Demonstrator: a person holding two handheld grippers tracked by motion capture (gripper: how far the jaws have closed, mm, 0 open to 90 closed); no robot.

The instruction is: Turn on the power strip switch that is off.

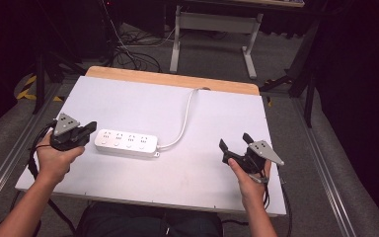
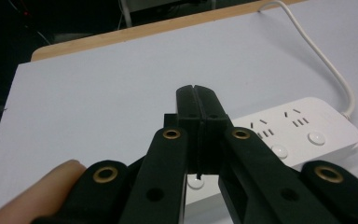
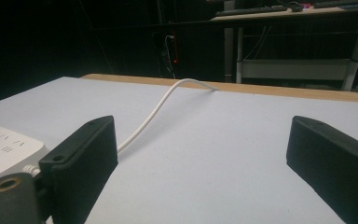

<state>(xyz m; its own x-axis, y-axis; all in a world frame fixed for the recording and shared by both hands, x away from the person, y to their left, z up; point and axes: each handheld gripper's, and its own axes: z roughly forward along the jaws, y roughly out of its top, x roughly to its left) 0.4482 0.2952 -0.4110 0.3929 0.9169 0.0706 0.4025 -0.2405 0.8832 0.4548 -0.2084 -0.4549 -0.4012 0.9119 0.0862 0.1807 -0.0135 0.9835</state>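
Observation:
A white power strip (image 1: 127,143) with several sockets and round buttons lies across the middle left of the white table. Its white cable (image 1: 185,121) curves back over the far edge. My left gripper (image 1: 90,129) hovers at the strip's left end, jaws pressed together with nothing between them. In the left gripper view the shut gripper (image 2: 196,95) stands just above the power strip (image 2: 303,130). My right gripper (image 1: 234,142) sits at the table's right, open and empty, well apart from the strip. The right gripper view shows the strip's end (image 3: 4,149) and the cable (image 3: 154,112).
The white table top (image 1: 143,103) has a wooden strip (image 1: 177,79) along its far edge. Behind it stands a desk frame (image 1: 217,34) with cables on the floor. Metal rails run along both sides of the table.

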